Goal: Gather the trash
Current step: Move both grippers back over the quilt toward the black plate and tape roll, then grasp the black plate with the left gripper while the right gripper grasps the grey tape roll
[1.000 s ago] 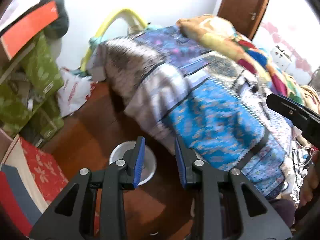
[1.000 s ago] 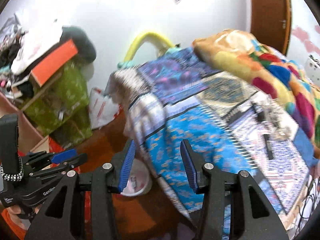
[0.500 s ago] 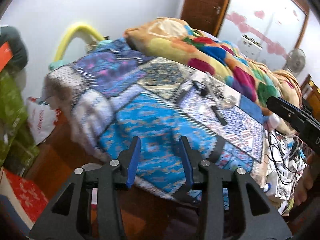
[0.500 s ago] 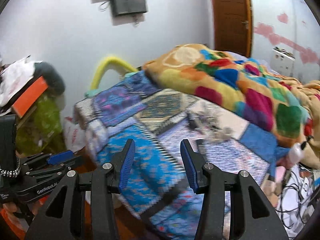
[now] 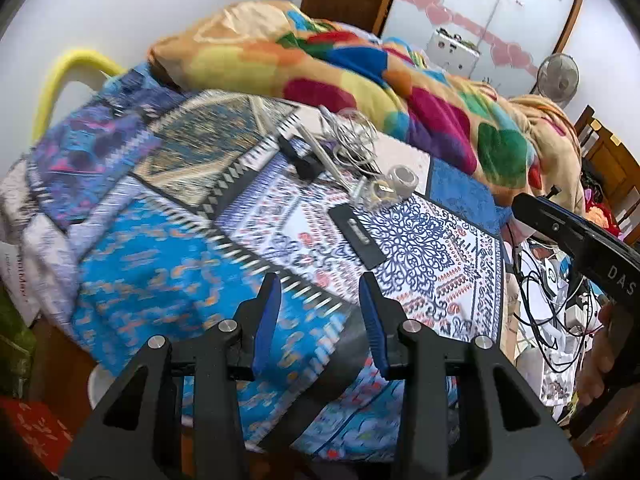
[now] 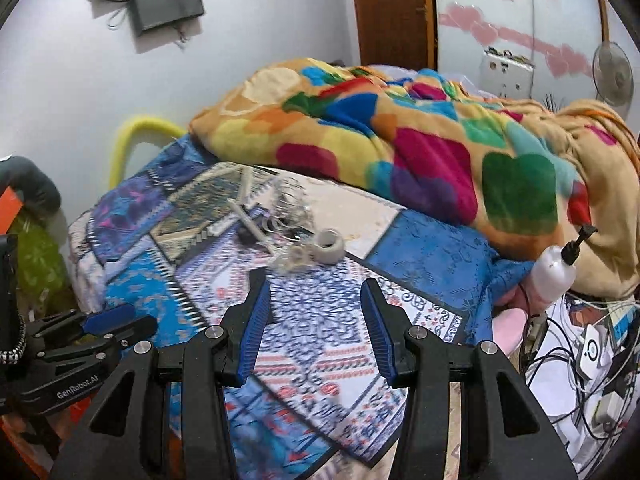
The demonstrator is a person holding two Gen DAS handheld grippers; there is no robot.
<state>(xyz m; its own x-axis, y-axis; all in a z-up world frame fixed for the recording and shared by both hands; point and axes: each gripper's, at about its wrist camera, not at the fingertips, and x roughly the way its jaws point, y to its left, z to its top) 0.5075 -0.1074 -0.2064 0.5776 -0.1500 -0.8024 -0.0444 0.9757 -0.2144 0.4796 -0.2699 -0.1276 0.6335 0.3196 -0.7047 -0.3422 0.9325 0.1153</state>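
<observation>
Bed clutter: tape roll (image 6: 329,246), crumpled wrap (image 6: 294,260) and tangled wire (image 6: 290,204) mid-bedspread (image 6: 320,344); left hand-held gripper (image 5: 318,316) (jaws lately widened) and right hand-held gripper (image 6: 316,330) half-open, empty; risk: snagging wire or bedspread.

Patterned woven cloth bedsheet (image 5: 168,264) lying matt; fleecy multicoloured blanket (image 6: 400,140) looking soft; tape roll (image 6: 329,246) appearing papery; wooden door (image 6: 392,12) showing smooth brown finish; pump bottle (image 6: 554,276) showing glossy plastic.

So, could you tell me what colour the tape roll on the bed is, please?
Grey-beige tape roll, clearest in the right wrist view.
</observation>
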